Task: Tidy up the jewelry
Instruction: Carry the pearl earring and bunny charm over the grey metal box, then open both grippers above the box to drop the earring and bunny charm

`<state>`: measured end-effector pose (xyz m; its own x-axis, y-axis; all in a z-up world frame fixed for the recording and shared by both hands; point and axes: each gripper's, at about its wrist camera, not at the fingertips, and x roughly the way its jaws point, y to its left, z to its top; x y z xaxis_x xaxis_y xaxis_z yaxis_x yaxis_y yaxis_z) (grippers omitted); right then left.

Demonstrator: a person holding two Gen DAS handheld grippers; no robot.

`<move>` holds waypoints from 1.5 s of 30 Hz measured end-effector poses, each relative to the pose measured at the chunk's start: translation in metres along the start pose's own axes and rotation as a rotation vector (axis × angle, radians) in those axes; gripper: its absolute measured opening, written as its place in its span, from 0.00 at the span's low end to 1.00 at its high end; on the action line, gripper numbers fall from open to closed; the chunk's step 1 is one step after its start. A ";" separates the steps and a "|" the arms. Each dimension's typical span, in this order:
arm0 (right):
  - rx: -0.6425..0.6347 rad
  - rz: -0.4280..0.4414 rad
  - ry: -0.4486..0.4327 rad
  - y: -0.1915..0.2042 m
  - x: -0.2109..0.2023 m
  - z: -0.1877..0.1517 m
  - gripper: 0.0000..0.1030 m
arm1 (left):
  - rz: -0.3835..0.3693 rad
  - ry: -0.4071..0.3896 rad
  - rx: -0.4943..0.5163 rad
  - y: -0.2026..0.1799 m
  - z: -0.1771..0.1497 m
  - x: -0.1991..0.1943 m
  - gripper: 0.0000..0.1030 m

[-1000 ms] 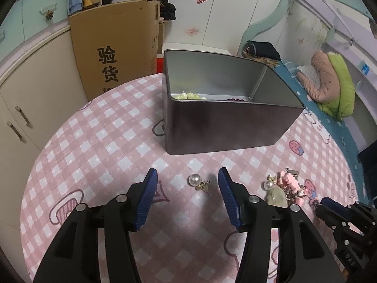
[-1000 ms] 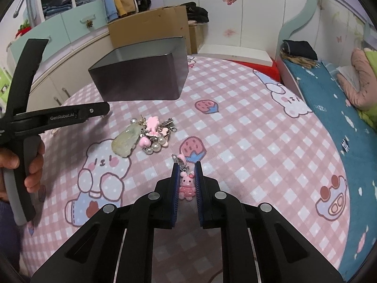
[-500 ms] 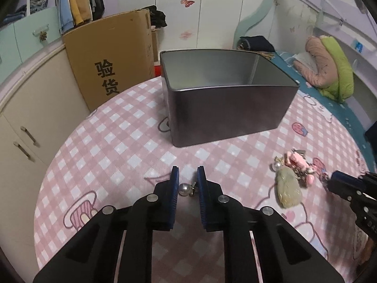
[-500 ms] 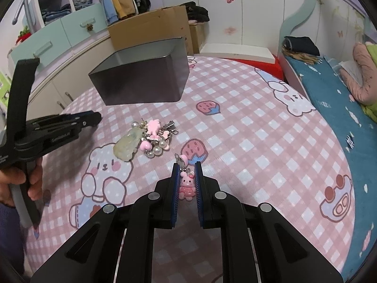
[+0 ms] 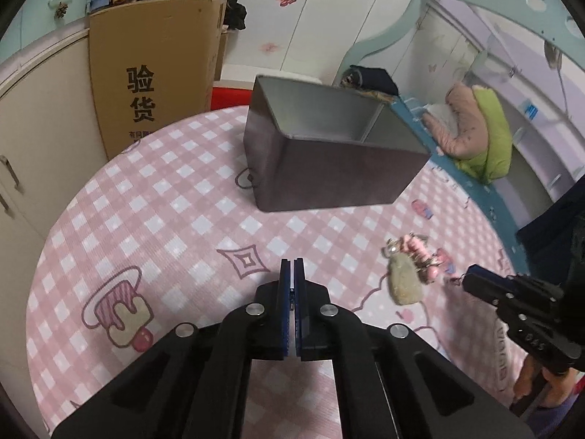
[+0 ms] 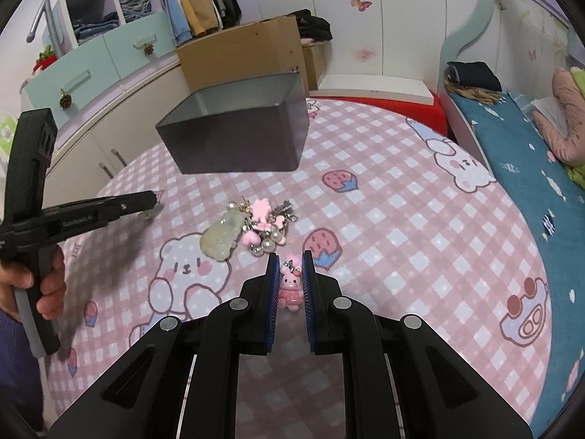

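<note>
- Since a second ago, when your left gripper [image 5: 292,261] stood open around a pearl earring on the cloth, its jaws have closed flush together and that spot is now bare.
- Pearl earring [image 6: 148,215]: only a small piece shows, hanging under the left tip in the right wrist view. By judgement it is pinched by its hook and ready to carry.
- Right gripper [image 6: 289,256]: unchanged, its jaws clamped on a pink bunny charm [image 6: 290,285], held just above the cloth.
- Dark metal tin [image 5: 329,175]: open-topped, standing at the far side of the worktop and well apart from both grippers. It is the likely home for both pieces.
- Left to sort: a pale jade pendant [image 6: 221,236], touching a tangle of pink charms and pearls [image 6: 265,226], between the two grippers.
- Worktop [image 5: 164,201]: round, under a pink checked cloth printed with cartoon bears and strawberries.
- Room: a printed cardboard carton [image 5: 153,73] behind the worktop, white wardrobe doors with butterfly stickers, and a teal bed [image 6: 512,139] to the right.
</note>
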<state>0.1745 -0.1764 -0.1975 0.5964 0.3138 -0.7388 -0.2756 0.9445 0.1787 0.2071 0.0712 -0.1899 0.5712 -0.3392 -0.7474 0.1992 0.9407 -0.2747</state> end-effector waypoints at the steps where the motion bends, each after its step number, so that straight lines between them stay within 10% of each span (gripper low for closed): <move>1: 0.001 -0.001 -0.002 0.000 0.000 0.001 0.13 | 0.002 -0.004 -0.002 0.001 0.001 -0.002 0.00; 28: -0.033 0.012 -0.106 0.005 -0.032 0.056 0.13 | -0.156 -0.139 0.075 -0.043 0.062 -0.058 0.00; 45: -0.033 0.107 -0.042 0.036 0.039 0.169 0.13 | -0.098 0.018 0.015 -0.022 0.126 0.032 0.00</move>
<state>0.3153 -0.1138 -0.1107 0.5933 0.4167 -0.6887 -0.3632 0.9021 0.2330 0.3210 0.0405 -0.1316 0.5341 -0.4292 -0.7284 0.2651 0.9031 -0.3378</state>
